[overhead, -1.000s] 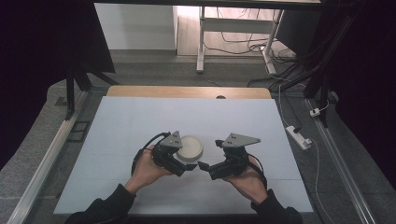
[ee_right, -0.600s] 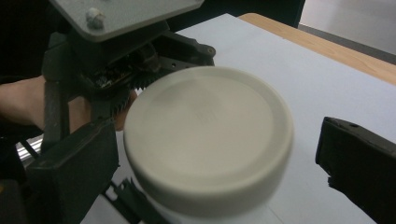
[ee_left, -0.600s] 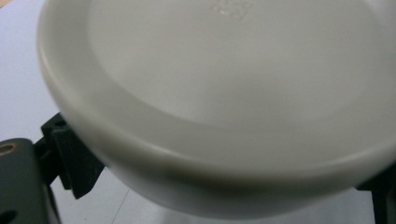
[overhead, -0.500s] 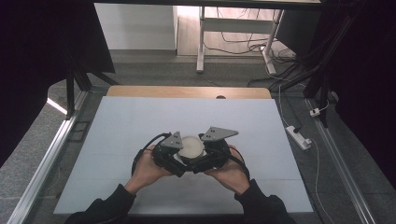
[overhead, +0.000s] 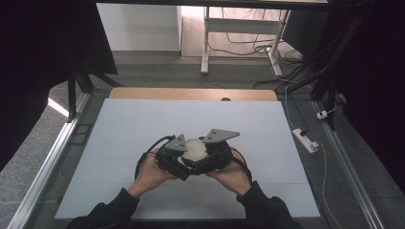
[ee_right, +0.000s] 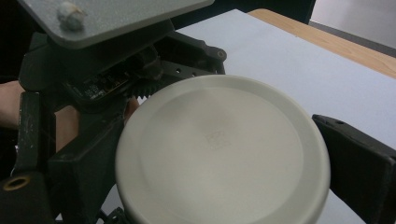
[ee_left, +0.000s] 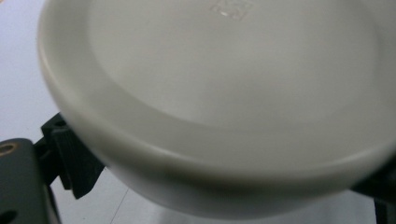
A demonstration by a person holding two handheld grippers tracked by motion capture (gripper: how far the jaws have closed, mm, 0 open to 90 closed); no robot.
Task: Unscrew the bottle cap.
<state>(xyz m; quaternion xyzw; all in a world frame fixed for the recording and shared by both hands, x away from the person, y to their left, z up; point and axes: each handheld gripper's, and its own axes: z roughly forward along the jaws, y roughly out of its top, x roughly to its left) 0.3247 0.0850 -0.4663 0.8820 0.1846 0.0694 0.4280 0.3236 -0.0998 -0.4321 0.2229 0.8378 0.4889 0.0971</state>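
Near the front of the white table (overhead: 143, 124), my left gripper (overhead: 184, 162) and right gripper (overhead: 205, 164) both clamped the round white lid (overhead: 195, 149) between them

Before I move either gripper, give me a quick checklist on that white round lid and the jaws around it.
1. White round lid sits between the right gripper jaws, one black jaw at each side: ok.
2. Left gripper closed in on the lid: ok by the high view; jaw contact cannot tell.
3. Right jaws actually clamped on the rim: cannot tell.
4. Lid lifted or resting on the table: cannot tell.
5. Lid surface intact, faint square mark readable: ok.
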